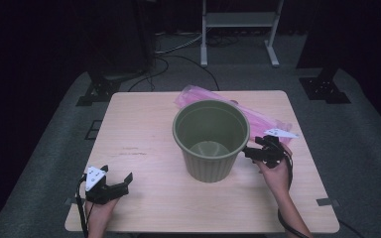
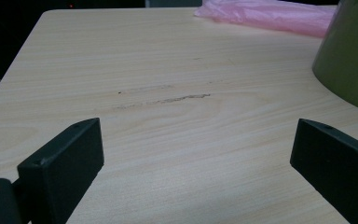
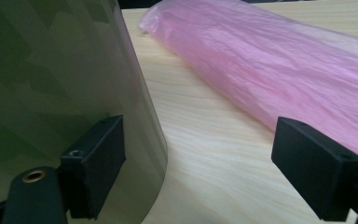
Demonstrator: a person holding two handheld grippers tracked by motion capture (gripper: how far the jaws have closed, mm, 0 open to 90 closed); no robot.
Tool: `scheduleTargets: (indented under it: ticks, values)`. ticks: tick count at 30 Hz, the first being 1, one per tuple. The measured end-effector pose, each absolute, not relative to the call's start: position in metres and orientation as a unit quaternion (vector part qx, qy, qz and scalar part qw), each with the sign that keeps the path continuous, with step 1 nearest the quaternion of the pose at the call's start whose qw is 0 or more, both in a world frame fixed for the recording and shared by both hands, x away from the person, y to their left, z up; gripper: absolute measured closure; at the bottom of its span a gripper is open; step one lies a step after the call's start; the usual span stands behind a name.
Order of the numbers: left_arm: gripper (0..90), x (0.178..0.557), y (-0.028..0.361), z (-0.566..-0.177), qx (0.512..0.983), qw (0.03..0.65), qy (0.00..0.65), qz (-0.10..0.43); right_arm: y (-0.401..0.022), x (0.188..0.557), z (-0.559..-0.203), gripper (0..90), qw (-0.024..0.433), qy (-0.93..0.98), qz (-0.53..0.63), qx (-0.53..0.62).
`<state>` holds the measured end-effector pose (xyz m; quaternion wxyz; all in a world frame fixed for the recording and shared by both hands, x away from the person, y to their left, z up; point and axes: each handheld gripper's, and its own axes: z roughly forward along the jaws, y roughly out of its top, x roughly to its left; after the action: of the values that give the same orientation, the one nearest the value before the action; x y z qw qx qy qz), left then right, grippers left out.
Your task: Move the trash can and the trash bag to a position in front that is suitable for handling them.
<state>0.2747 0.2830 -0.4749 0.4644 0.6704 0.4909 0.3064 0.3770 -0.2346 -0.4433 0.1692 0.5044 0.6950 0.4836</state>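
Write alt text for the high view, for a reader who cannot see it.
An empty olive-green bin stands upright on a light wooden table, with a pink plastic bag lying behind it. The right gripper, open, sits at the bin's right side; the left gripper, open, rests near the table's front left.

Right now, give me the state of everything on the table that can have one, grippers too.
Green bin: upright, open top, looks empty inside.
Pink plastic bag: lying flat and folded behind the bin.
Left gripper: jaws open, holding nothing, low over the table.
Right gripper: jaws open, beside the bin's wall, one jaw close against it.
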Motion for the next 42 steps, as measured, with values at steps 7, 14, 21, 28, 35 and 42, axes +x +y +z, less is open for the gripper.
scheduleTargets:
  ticks: [7, 14, 21, 28, 35, 42]
  values:
    - [1.4, 0.275, 0.283, -0.475, 0.672, 0.464, 0.491, 0.306, -0.222, 0.386, -0.445, 16.5, 0.156, 0.705, 0.48, 0.499]
    - [1.4, 0.275, 0.283, -0.475, 0.67, 0.465, 0.493, 0.303, -0.243, 0.406, -0.451, 14.1, 0.169, 0.721, 0.437, 0.511]
    - [1.4, 0.275, 0.28, -0.476, 0.672, 0.464, 0.493, 0.3, -0.266, 0.432, -0.454, 14.1, 0.189, 0.745, 0.371, 0.522]
    - [1.4, 0.276, 0.282, -0.476, 0.671, 0.464, 0.495, 0.299, -0.278, 0.454, -0.46, 22.3, 0.193, 0.75, 0.31, 0.551]
    - [1.4, 0.275, 0.284, -0.475, 0.67, 0.466, 0.495, 0.3, -0.28, 0.458, -0.469, 45.2, 0.191, 0.755, 0.289, 0.556]
    - [1.5, 0.274, 0.282, -0.475, 0.67, 0.465, 0.493, 0.302, -0.283, 0.445, -0.467, 87.4, 0.191, 0.763, 0.283, 0.55]
